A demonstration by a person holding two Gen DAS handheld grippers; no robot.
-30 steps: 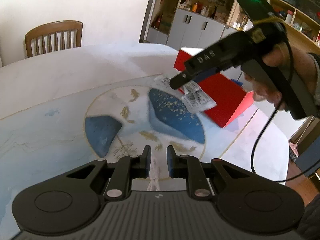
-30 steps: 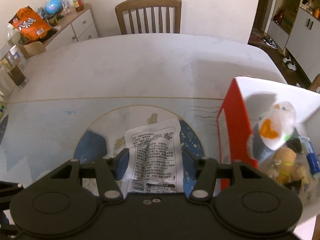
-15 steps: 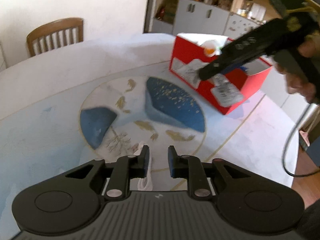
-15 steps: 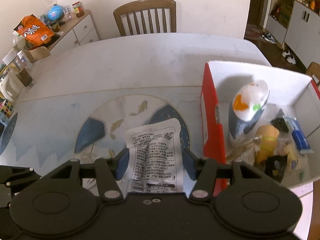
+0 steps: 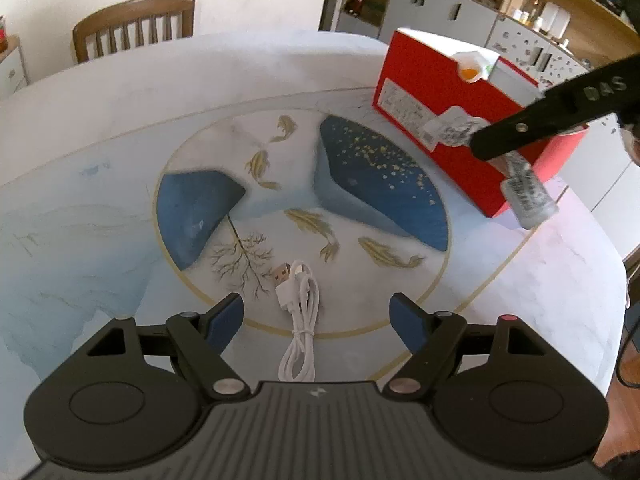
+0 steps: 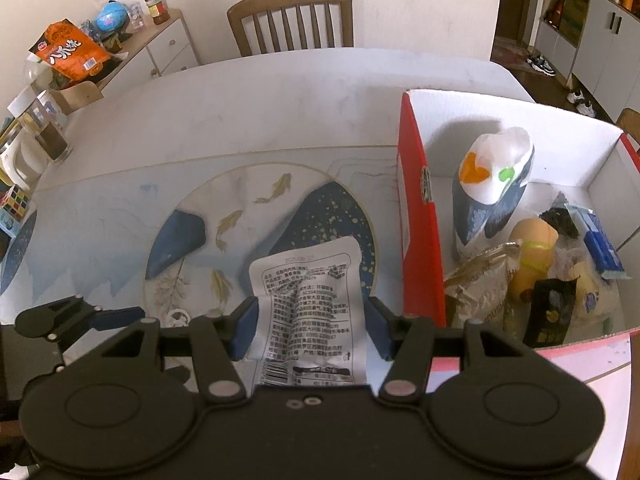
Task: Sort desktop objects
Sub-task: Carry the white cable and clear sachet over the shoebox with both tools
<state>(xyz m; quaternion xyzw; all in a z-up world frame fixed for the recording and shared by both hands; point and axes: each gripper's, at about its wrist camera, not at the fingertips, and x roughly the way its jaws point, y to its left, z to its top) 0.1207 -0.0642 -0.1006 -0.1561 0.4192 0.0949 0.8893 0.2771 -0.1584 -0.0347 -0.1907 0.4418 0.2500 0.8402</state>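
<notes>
A coiled white USB cable (image 5: 298, 316) lies on the table between the fingers of my left gripper (image 5: 318, 320), which is open above it. My right gripper (image 6: 310, 326) is shut on a white snack packet (image 6: 310, 312) with black print, held above the table just left of the red box (image 6: 416, 240). In the left wrist view the right gripper's arm (image 5: 560, 116) holds the packet (image 5: 524, 192) in front of the red box (image 5: 448, 120). The box holds a white and blue bag (image 6: 492, 184), a brown bottle (image 6: 532, 256) and several packets.
The table (image 5: 120, 120) has a round fish-pattern inlay. A wooden chair (image 6: 292, 16) stands at its far side. A sideboard (image 6: 132, 48) with an orange snack bag (image 6: 68, 54) and jars is at the left. Cabinets and shelves (image 5: 500, 12) stand behind the box.
My left gripper has opened and let go of the white cable, which now lies on the table. My right gripper has carried the packet closer to the red box.
</notes>
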